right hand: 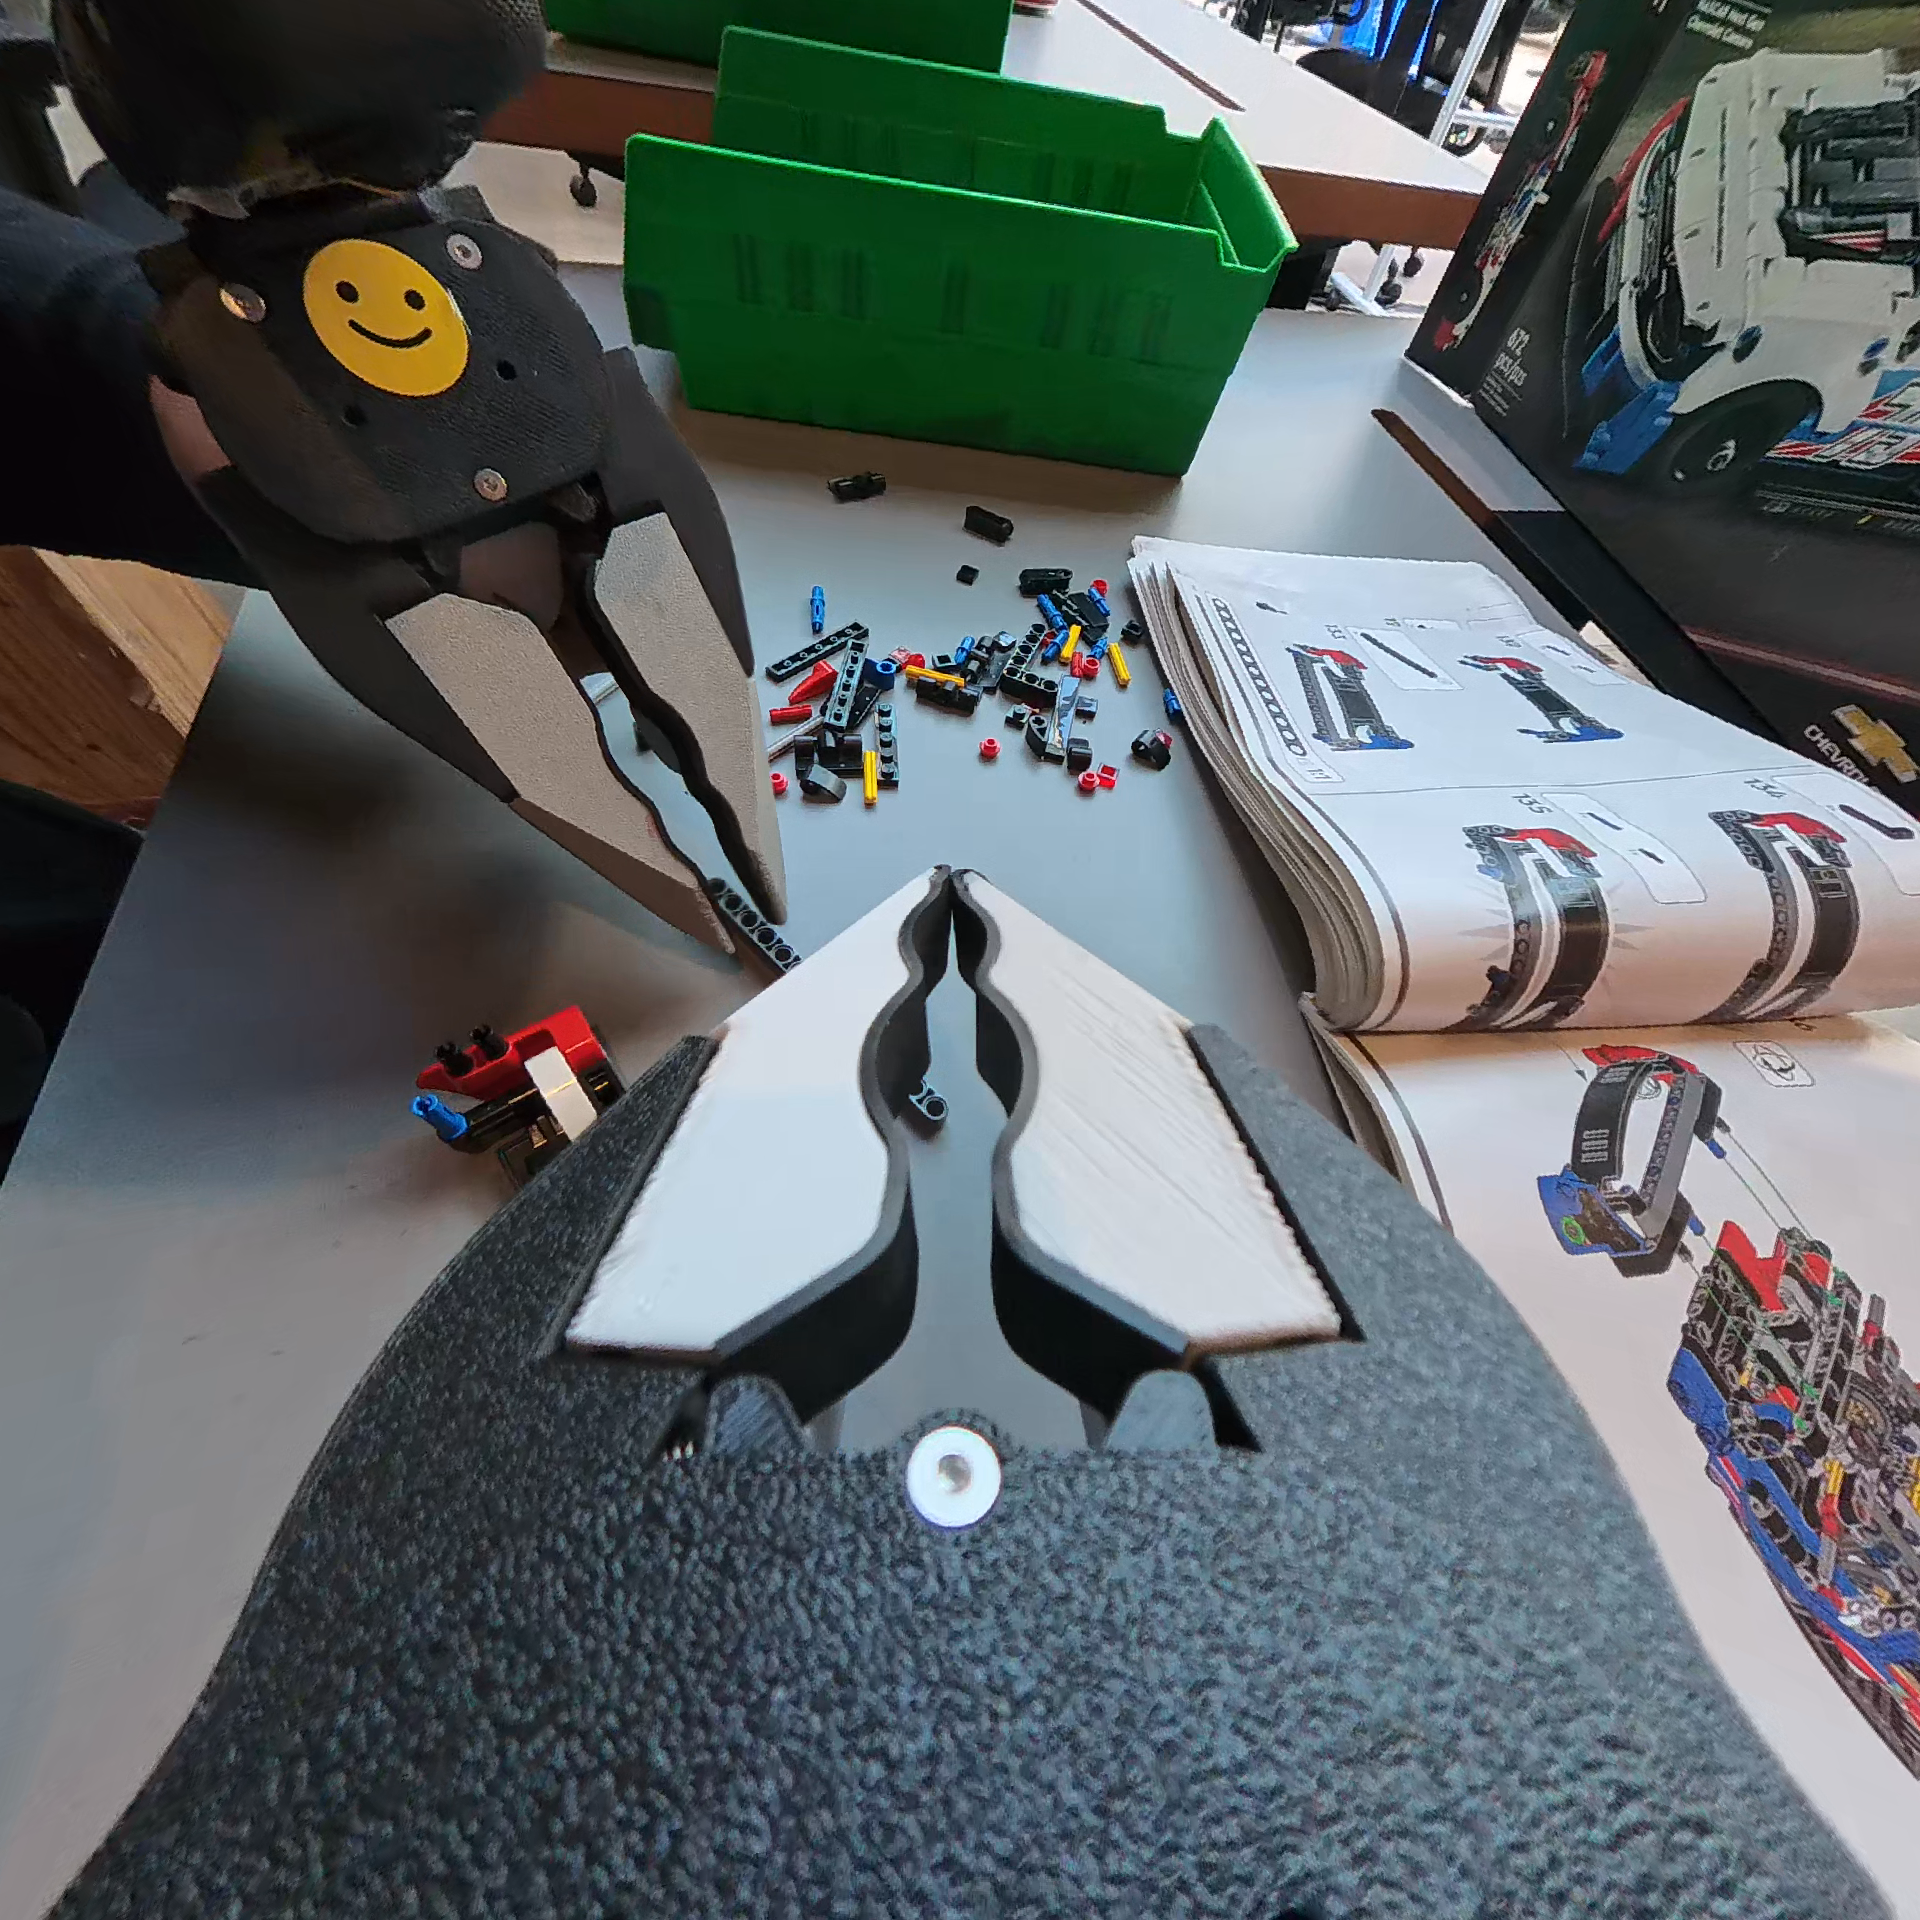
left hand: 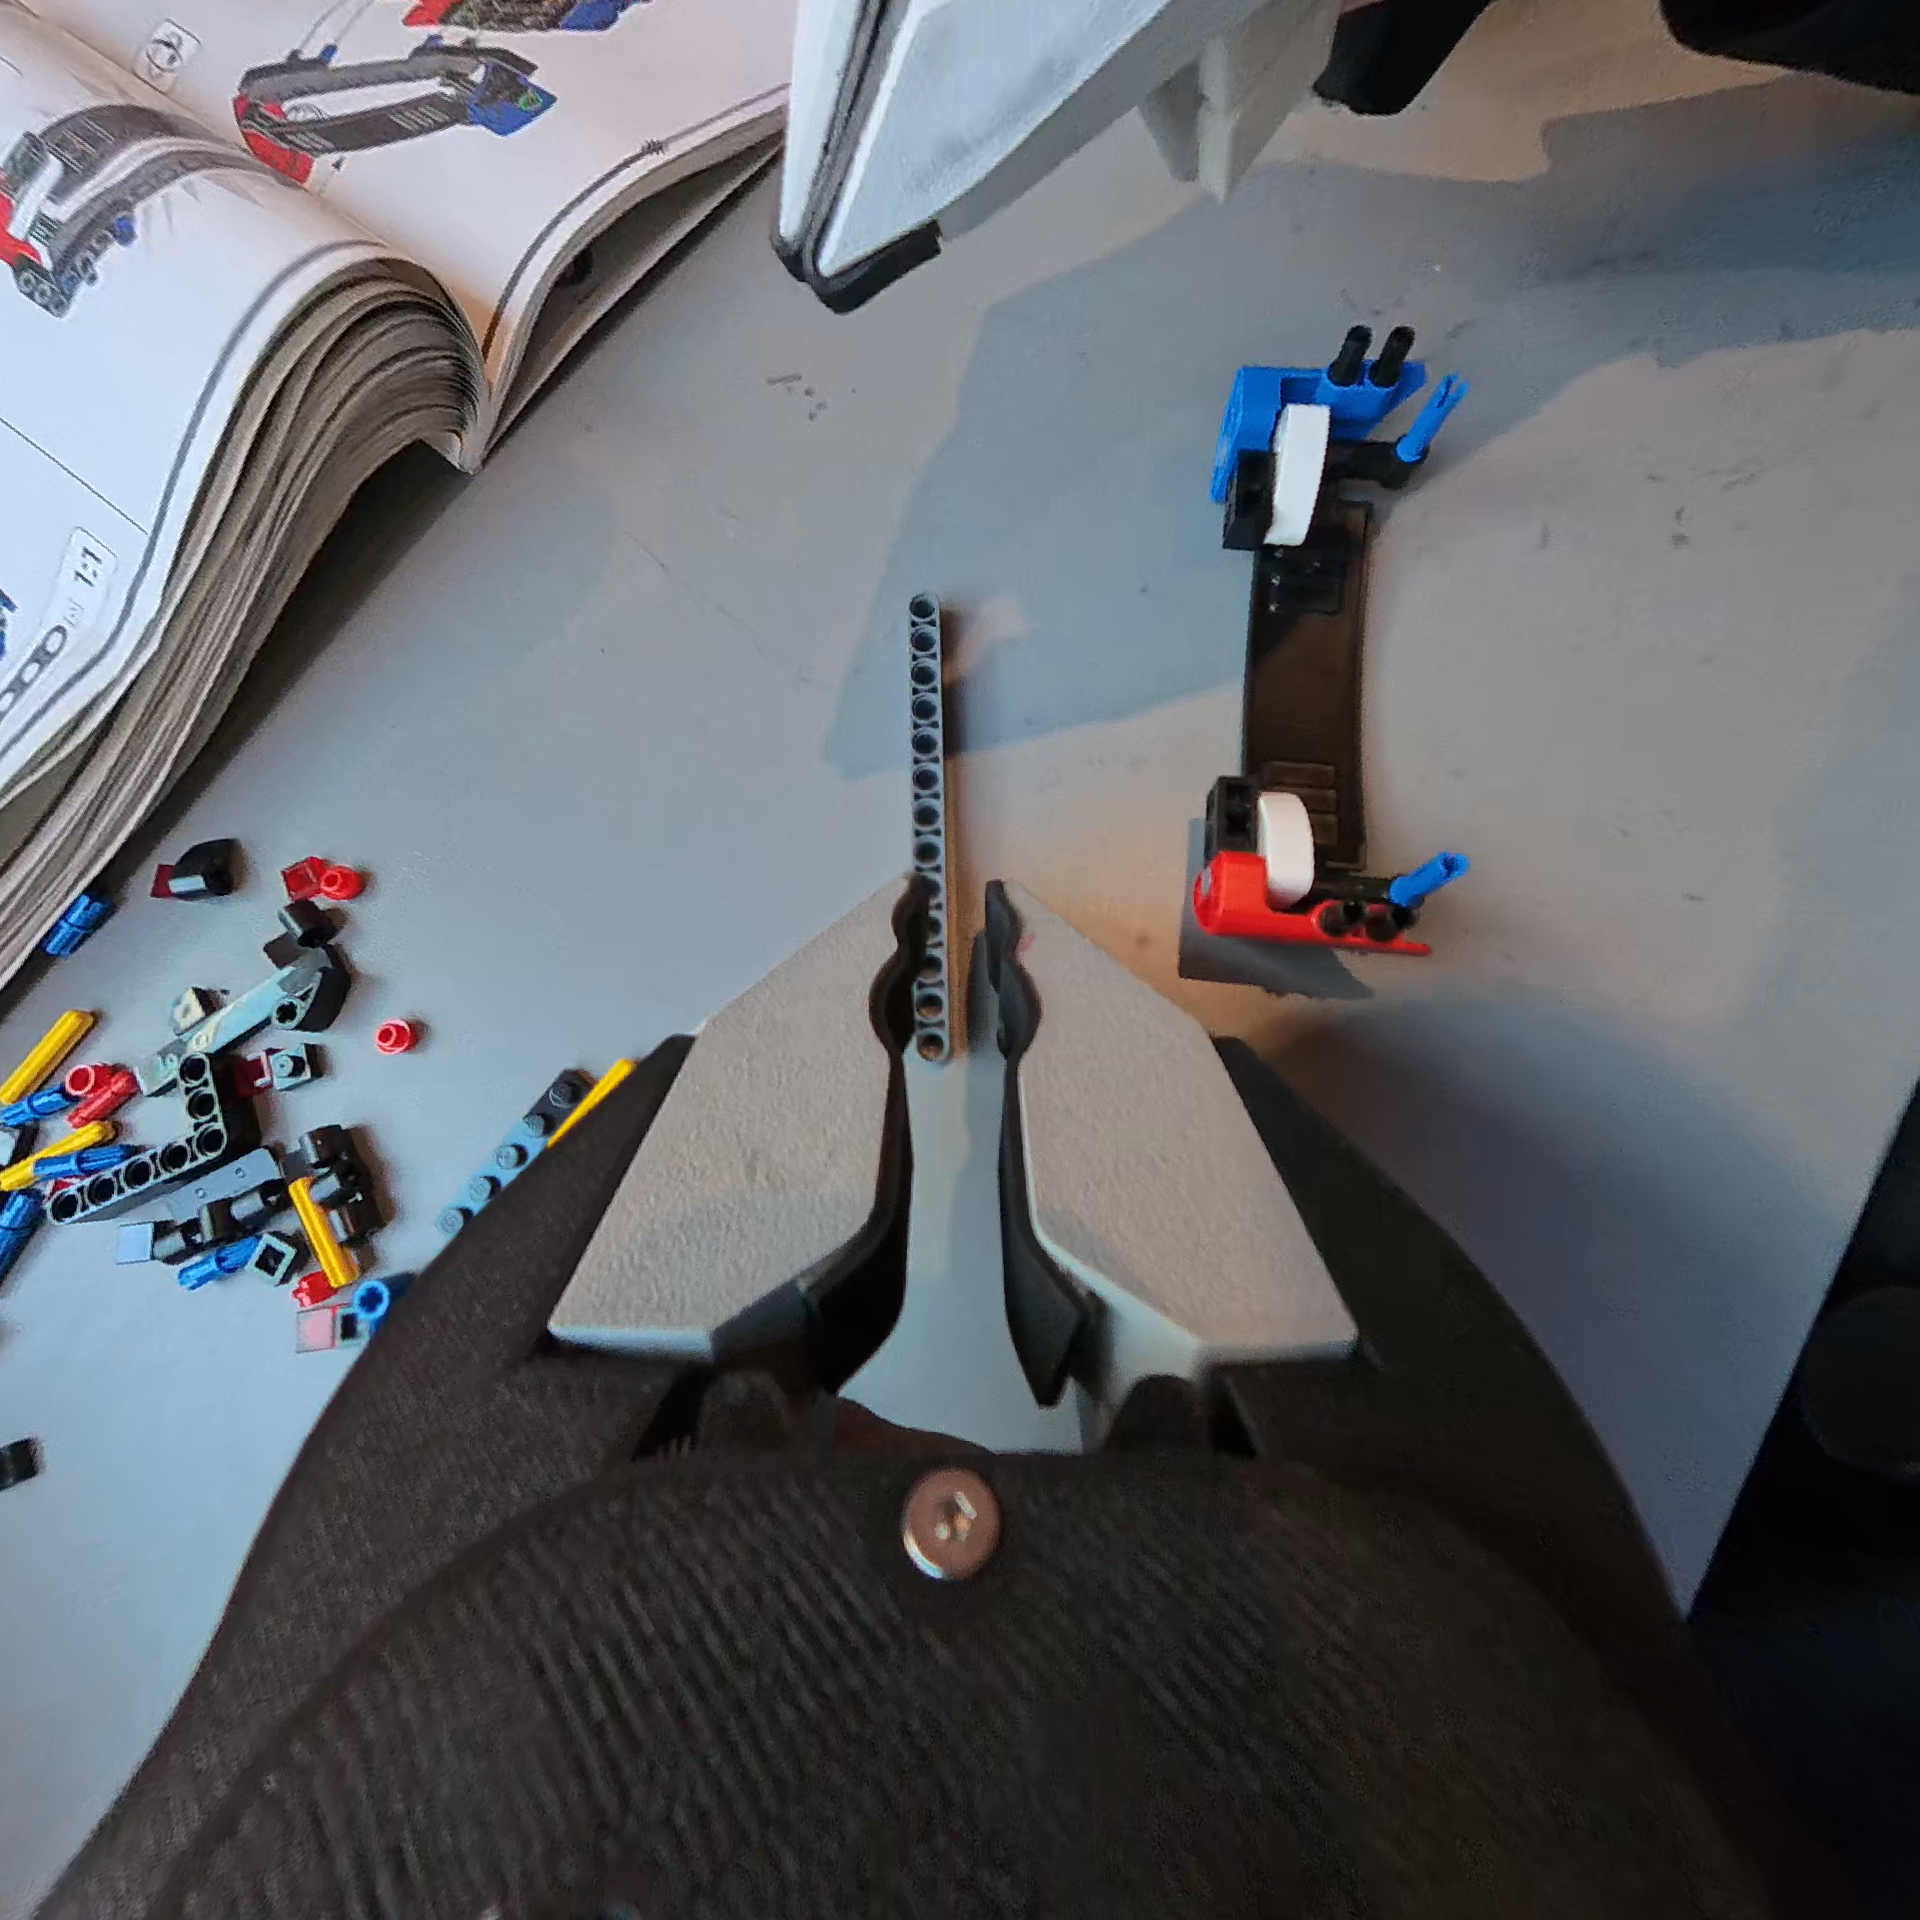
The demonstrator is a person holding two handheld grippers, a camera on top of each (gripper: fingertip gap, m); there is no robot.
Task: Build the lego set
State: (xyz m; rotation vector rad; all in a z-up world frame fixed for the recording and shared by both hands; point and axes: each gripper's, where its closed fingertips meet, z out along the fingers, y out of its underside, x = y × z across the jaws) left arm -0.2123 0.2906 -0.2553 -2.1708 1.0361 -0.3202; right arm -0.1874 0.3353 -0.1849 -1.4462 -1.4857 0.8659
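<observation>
A long grey holed beam (left hand: 925, 769) lies on the grey table (left hand: 644, 644), its near end between my left gripper's (left hand: 953, 886) fingers. The jaws stand narrowly apart; the beam rests against the left finger with a small gap to the right one. In the right wrist view the left gripper (right hand: 750, 920) points down onto the beam (right hand: 767, 940). A partly built piece (left hand: 1307, 665), a black curved panel with a blue end, a red end and white parts, lies to the right; its red end also shows in the right wrist view (right hand: 520, 1081). My right gripper (right hand: 951, 878) is shut with the tips touching, above the table.
Loose pieces are heaped at the left (left hand: 187, 1122) and mid-table (right hand: 966, 686). An open instruction booklet (right hand: 1558, 831) lies at the right. Green bins (right hand: 935, 291) stand behind, and the set's box (right hand: 1714, 312) at the far right. A small black piece (right hand: 928, 1103) lies below my right fingers. My hands' fingertips stand some 9 cm from each other.
</observation>
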